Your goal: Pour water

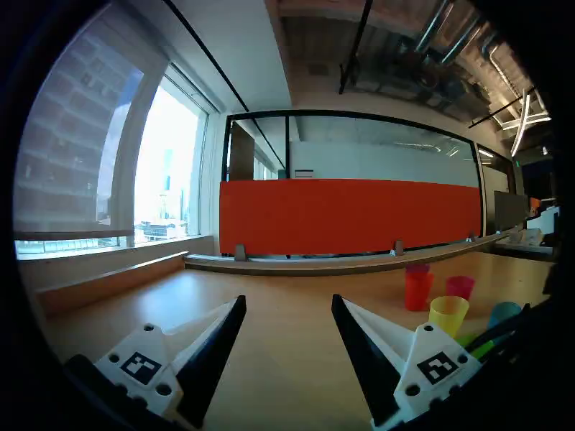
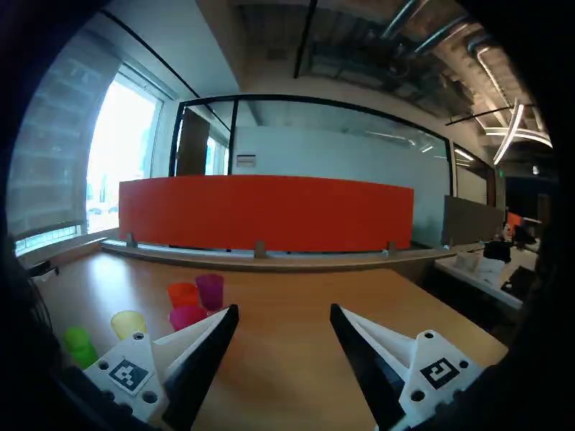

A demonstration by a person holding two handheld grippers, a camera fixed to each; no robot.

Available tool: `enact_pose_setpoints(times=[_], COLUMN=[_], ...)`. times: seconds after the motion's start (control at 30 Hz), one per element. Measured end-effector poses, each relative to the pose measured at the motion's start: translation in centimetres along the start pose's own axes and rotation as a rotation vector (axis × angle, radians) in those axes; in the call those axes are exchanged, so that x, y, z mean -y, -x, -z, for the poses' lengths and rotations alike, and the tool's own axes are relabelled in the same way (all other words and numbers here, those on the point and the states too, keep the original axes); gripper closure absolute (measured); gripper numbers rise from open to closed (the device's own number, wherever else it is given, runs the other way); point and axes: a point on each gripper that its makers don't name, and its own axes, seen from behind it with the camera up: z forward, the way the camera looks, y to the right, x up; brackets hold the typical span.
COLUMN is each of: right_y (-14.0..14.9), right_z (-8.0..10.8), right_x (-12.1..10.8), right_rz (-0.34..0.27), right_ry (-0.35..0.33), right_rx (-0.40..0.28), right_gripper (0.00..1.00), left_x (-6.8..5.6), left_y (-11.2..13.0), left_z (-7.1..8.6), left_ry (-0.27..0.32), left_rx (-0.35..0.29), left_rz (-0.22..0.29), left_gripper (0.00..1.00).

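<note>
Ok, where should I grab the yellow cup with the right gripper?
Take the yellow cup by its side wall, about mid-height, fingers level, coming from the near side. It stands upright and narrows downward; the pink cup and green cup flank it, so the front looks freest.

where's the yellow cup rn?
The yellow cup stands on the table, lower right in the left gripper view, in front of the orange cup; in the right gripper view, lower left beside the green cup.
</note>
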Motion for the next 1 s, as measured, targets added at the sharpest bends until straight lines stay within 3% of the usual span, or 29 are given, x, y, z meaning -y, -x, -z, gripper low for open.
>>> enact_pose_setpoints(times=[1.0], right_y=[-0.3], right_z=[0.3], right_x=[-0.6], right_rz=[-0.008], right_ry=[-0.003], right_rx=[-0.008], right_gripper=[0.01], left_x=[0.0], left_y=[1.5], left_z=[-0.5], left_ry=[0.005], left_rx=[0.048], left_rz=[-0.003], left_gripper=[0.12])
